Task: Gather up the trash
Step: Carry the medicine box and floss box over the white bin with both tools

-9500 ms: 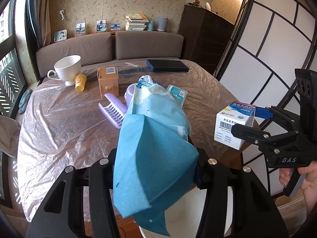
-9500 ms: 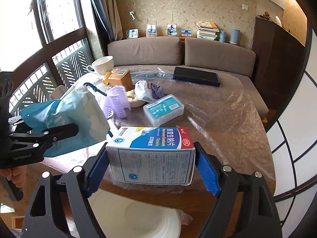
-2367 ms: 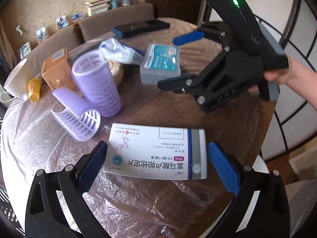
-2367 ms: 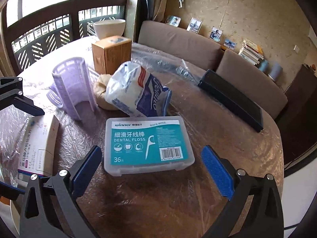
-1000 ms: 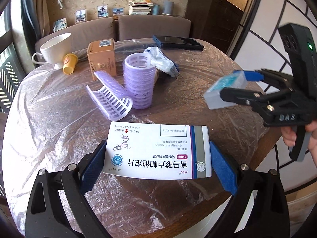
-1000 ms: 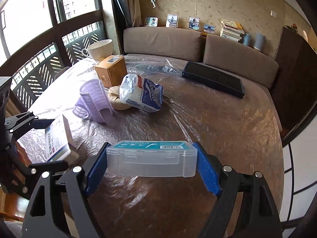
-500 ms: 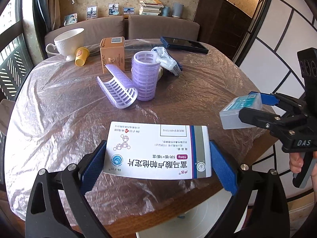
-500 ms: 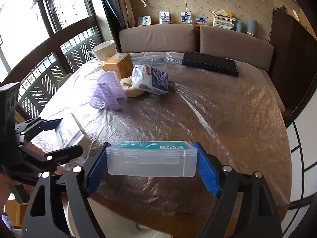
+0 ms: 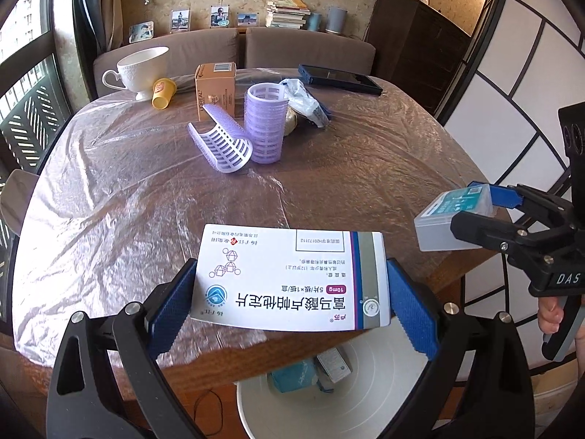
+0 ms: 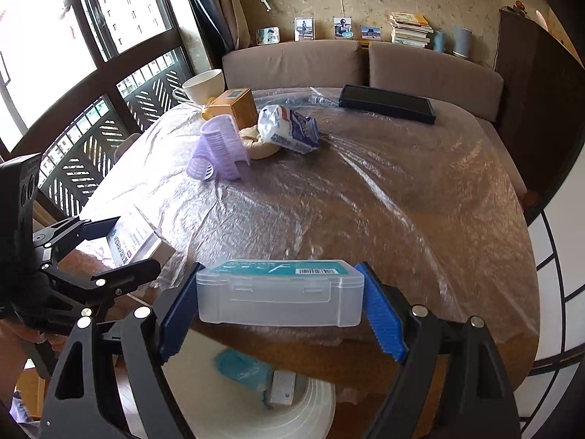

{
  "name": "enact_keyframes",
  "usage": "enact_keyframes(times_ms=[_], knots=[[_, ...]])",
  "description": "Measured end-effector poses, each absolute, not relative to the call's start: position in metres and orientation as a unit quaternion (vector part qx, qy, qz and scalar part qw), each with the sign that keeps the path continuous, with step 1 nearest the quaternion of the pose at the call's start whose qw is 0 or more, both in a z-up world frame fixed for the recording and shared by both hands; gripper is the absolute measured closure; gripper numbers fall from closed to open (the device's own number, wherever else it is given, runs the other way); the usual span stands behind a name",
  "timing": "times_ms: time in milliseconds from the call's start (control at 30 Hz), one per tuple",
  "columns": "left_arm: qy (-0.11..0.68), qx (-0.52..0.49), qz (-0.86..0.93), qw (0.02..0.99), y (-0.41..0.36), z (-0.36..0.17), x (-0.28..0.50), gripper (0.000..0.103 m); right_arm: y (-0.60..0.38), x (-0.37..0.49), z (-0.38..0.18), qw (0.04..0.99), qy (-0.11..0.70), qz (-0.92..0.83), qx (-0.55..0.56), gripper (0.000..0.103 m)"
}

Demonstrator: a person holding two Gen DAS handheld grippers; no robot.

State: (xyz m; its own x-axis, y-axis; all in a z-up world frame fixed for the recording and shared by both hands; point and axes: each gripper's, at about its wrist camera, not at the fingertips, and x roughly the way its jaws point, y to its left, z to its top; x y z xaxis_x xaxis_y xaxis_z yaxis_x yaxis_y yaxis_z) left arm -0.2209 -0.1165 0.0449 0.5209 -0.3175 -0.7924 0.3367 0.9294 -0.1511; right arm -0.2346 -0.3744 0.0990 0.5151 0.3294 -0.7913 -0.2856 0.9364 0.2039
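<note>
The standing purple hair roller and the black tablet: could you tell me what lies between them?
A crumpled white-and-blue plastic packet lies between purple roller and black tablet, shown in the left wrist view.

A flat white cardboard medicine box with purple and grey end stripes (image 9: 292, 278) is being held level above the desk edge, over a round white plastic bin (image 9: 384, 395) that is holding a crumpled blue cloth (image 10: 241, 367) and a small white box (image 10: 282, 387). A translucent plastic floss-pick case with a teal label (image 10: 280, 294) is hanging level above the same bin.
</note>
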Motion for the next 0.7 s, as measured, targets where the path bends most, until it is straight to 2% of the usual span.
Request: enact_keyframes(times_ms=[700], knots=[[0.459,0.009,-0.180,0.870,-0.119,0.042,-0.273,0.005,-0.375,-0.283,0.091,0.859,0.474,0.192,0.021,0.022]])
